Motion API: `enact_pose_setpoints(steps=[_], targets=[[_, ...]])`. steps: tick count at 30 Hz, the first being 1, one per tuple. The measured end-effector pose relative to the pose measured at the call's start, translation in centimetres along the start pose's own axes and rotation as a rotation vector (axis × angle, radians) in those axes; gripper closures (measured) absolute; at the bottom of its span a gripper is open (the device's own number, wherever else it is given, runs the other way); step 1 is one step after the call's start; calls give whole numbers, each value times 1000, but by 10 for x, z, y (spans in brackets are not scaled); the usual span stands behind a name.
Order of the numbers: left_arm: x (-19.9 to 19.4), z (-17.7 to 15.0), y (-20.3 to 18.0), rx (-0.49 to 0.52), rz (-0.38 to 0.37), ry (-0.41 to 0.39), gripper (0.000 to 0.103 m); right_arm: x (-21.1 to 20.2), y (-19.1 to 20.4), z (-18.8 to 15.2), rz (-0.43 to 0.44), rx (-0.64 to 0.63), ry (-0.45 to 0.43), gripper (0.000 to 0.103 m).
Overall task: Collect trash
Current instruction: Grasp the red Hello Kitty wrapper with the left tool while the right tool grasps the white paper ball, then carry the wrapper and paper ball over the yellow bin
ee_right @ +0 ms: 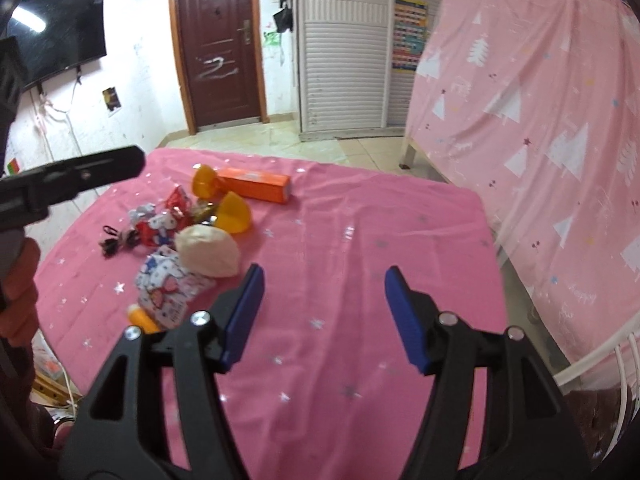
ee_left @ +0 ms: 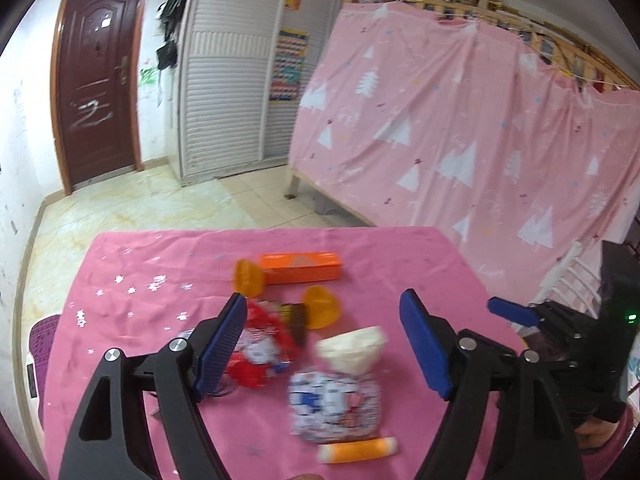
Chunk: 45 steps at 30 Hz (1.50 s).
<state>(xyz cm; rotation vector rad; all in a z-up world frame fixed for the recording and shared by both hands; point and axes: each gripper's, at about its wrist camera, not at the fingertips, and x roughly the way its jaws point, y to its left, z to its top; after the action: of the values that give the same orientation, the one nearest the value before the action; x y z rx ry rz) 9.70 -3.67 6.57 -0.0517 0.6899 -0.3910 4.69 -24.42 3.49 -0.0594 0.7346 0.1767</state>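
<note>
Here your left claw (ee_left: 322, 344) stands wide over the table (ee_left: 120, 264), holding nothing. Take the white paper wad (ee_left: 354, 349) as your landmark. It lies between the two blue fingers (ee_left: 222, 340), nearer the right one, and not touching either. Just left of the wad, the red wrapper (ee_left: 262, 346) sits right against the inner face of your left finger; whether they touch is unclear. Just nearer to you than the wad lies the white and blue printed wrapper (ee_left: 336, 406), also between the fingers, and past that the orange tube (ee_left: 358, 449) lies crosswise close to the table's near edge. Beyond the wad is an orange cup half (ee_left: 322, 306), with a dark wrapper (ee_left: 296, 320) beside it. Farther still are a second orange cup half (ee_left: 248, 278) and the orange box (ee_left: 304, 266), which touch or nearly touch.

Your right claw (ee_right: 324, 316) is also spread wide and empty, over bare pink cloth. In its view the wad (ee_right: 208, 252) lies ahead and to the left of the left finger (ee_right: 242, 316), apart from it, with the rest of the trash beyond and left of the wad. A small black tangle (ee_right: 116, 240) lies at the far left of the pile.

The box carries print, too blurred to read. The printed wrappers show a cartoon cat with a red bow; no words are legible.
</note>
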Motion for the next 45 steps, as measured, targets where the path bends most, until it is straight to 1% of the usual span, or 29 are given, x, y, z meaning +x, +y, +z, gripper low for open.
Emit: enact_pose_setpoints(steps=[4,9,12,16,23,24,27,28,29,30,31,32,33,34,35,37,39,45], targets=[[10,-5,19,12,38,29,29,11,18,7,26,-31,12,38],[30,-12,38,10,61,79,29,24,39,14,64,-67,28,38],[44,-21,40,23,66,114,29,31,48,16,88,-79,39,38],[59,-27,40,62,69,143,29,40,55,17,106,-90,55,35],[70,-30,34,108,76,135,30,56,61,17,115,-96,89,35],[71,-30,32,115,74,138,32,59,61,17,116,-93,92,35],[74,-30,29,124,63,146,49,64,60,17,123,-80,99,35],[76,-30,28,127,62,154,57,66,60,17,122,-78,103,35],[79,-31,27,130,58,168,63,68,60,17,125,-75,108,36],[80,-31,25,132,55,174,65,69,61,17,125,-74,108,37],[80,-32,24,135,56,176,71,70,61,18,128,-71,108,47],[80,-32,23,137,57,172,76,71,61,18,135,-68,109,52],[79,-32,22,142,56,169,77,72,61,19,136,-66,109,57],[78,-32,21,148,54,167,79,72,62,19,134,-70,107,57],[78,-33,20,154,51,165,82,72,63,19,131,-74,107,57],[74,-34,18,163,36,154,83,69,64,19,107,-75,96,58],[68,-34,17,159,12,144,83,64,60,19,106,-60,82,58],[40,-23,7,166,9,85,83,43,36,19,75,-9,34,57]])
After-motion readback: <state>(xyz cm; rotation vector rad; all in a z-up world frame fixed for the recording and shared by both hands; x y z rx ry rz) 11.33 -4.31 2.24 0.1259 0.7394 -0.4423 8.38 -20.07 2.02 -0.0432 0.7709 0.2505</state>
